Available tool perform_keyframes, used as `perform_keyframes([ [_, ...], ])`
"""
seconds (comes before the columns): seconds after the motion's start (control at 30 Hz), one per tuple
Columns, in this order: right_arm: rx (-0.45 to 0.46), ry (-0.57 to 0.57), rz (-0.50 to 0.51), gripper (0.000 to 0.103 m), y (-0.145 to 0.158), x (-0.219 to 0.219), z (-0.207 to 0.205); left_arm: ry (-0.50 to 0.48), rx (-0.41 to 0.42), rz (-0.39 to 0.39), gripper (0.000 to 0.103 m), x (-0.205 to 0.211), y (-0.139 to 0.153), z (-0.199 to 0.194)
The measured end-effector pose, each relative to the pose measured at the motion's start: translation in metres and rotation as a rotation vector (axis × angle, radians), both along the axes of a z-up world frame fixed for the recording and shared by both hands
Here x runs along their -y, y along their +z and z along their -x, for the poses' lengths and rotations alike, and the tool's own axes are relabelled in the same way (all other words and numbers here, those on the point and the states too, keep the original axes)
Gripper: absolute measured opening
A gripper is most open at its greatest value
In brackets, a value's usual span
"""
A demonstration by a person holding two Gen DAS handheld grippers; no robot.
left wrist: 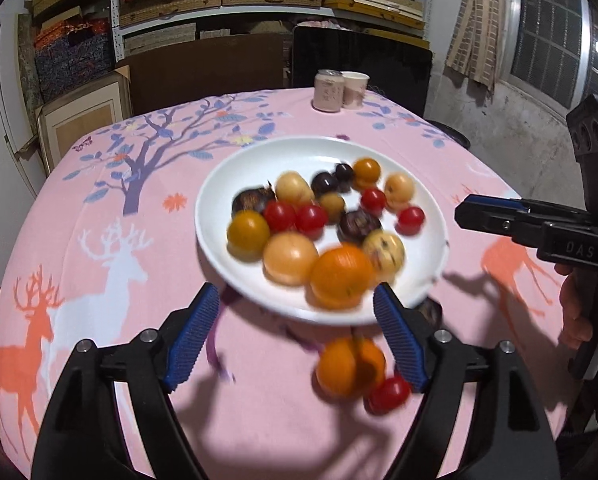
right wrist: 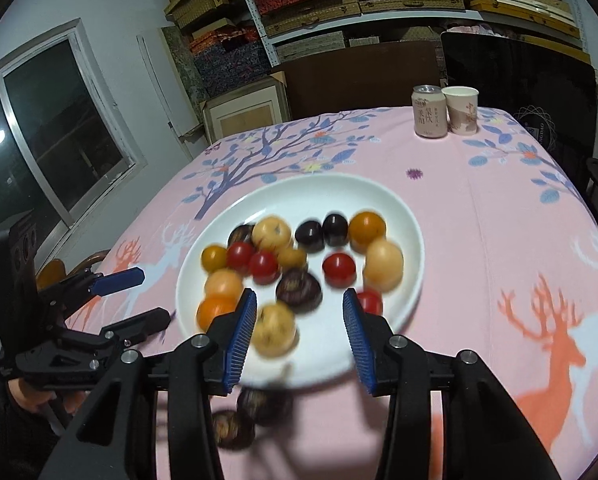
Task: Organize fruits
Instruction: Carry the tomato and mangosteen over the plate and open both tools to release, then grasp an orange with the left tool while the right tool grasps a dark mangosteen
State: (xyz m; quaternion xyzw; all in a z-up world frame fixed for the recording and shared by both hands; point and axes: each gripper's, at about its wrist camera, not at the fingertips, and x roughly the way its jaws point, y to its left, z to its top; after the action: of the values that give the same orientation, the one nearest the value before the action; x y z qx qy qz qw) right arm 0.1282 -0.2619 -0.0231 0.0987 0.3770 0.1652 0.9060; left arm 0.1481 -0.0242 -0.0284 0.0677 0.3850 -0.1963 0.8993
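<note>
A white plate [left wrist: 219, 184] [right wrist: 399, 216] on the pink deer-print tablecloth holds several small fruits: red tomatoes, orange and pale yellow ones, and dark purple ones. An orange fruit [left wrist: 349, 366] and a red tomato [left wrist: 389, 394] lie on the cloth in front of the plate, next to the right finger of my left gripper [left wrist: 295, 292], which is open and empty. My right gripper [right wrist: 299, 294] hovers open over the plate's near edge, its pads touching nothing. Two dark fruits [right wrist: 265, 400] lie on the cloth below it. Everything near is motion-blurred.
A drink can [right wrist: 429, 112] and a paper cup [right wrist: 462, 110] stand at the table's far edge. Dark chair backs [left wrist: 359, 60] and shelves of boxes are behind the table. The right gripper [left wrist: 471, 212] shows from the side at the plate's right, and a hand holds it.
</note>
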Motion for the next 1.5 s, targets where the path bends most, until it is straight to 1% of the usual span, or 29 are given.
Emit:
perform_keyframes([
  [0.1, -0.011, -0.023, -0.037, 0.045, -0.016, 0.004, 0.032, -0.005, 0.001, -0.018, 0.077, 0.003, -0.011, 0.023],
  [0.2, -0.039, -0.037, -0.070, 0.045, -0.033, 0.004, 0.052, 0.007, -0.027, -0.029, 0.077, 0.012, -0.024, 0.028],
  [0.3, -0.057, -0.038, -0.070, 0.045, -0.042, 0.001, 0.064, 0.005, -0.060, -0.046, 0.065, 0.019, -0.036, 0.022],
  [0.37, -0.057, -0.032, -0.066, 0.045, -0.042, -0.001, 0.071, -0.017, -0.100, -0.028, 0.063, 0.020, -0.046, 0.016],
  [0.4, -0.055, -0.030, -0.060, 0.045, -0.041, -0.001, 0.073, -0.023, -0.103, -0.025, 0.059, 0.020, -0.047, 0.017],
  [0.47, -0.054, -0.022, -0.047, 0.045, -0.040, -0.003, 0.077, -0.035, -0.097, -0.016, 0.047, 0.022, -0.046, 0.018],
  [0.5, -0.054, -0.015, -0.043, 0.045, -0.040, -0.004, 0.077, -0.031, -0.096, -0.013, 0.045, 0.022, -0.045, 0.018],
  [0.67, -0.073, 0.048, 0.001, 0.045, -0.046, -0.022, 0.080, 0.001, -0.058, 0.038, 0.045, 0.008, -0.033, 0.026],
  [0.73, -0.082, 0.073, 0.025, 0.045, -0.050, -0.032, 0.078, 0.018, -0.032, 0.039, 0.045, 0.001, -0.026, 0.032],
  [0.83, -0.077, 0.094, 0.080, 0.045, -0.052, -0.050, 0.075, 0.027, -0.021, 0.046, 0.045, -0.007, -0.018, 0.038],
  [0.9, -0.080, 0.099, 0.119, 0.045, -0.053, -0.061, 0.069, 0.030, -0.025, 0.049, 0.045, -0.011, -0.017, 0.040],
  [1.13, -0.125, 0.117, 0.190, 0.045, -0.061, -0.085, 0.053, 0.035, -0.030, 0.064, 0.045, -0.019, -0.017, 0.043],
  [1.33, -0.144, 0.077, 0.203, 0.045, -0.060, -0.087, 0.042, 0.031, -0.033, 0.069, 0.045, -0.020, -0.017, 0.044],
  [1.37, -0.137, 0.081, 0.212, 0.040, -0.060, -0.089, 0.043, 0.031, -0.031, 0.070, 0.045, -0.021, -0.016, 0.044],
  [1.4, -0.131, 0.080, 0.221, 0.040, -0.060, -0.090, 0.045, 0.032, -0.030, 0.071, 0.045, -0.022, -0.016, 0.044],
  [1.5, -0.115, 0.072, 0.192, 0.040, -0.056, -0.085, 0.053, 0.035, -0.026, 0.074, 0.045, -0.024, -0.014, 0.046],
])
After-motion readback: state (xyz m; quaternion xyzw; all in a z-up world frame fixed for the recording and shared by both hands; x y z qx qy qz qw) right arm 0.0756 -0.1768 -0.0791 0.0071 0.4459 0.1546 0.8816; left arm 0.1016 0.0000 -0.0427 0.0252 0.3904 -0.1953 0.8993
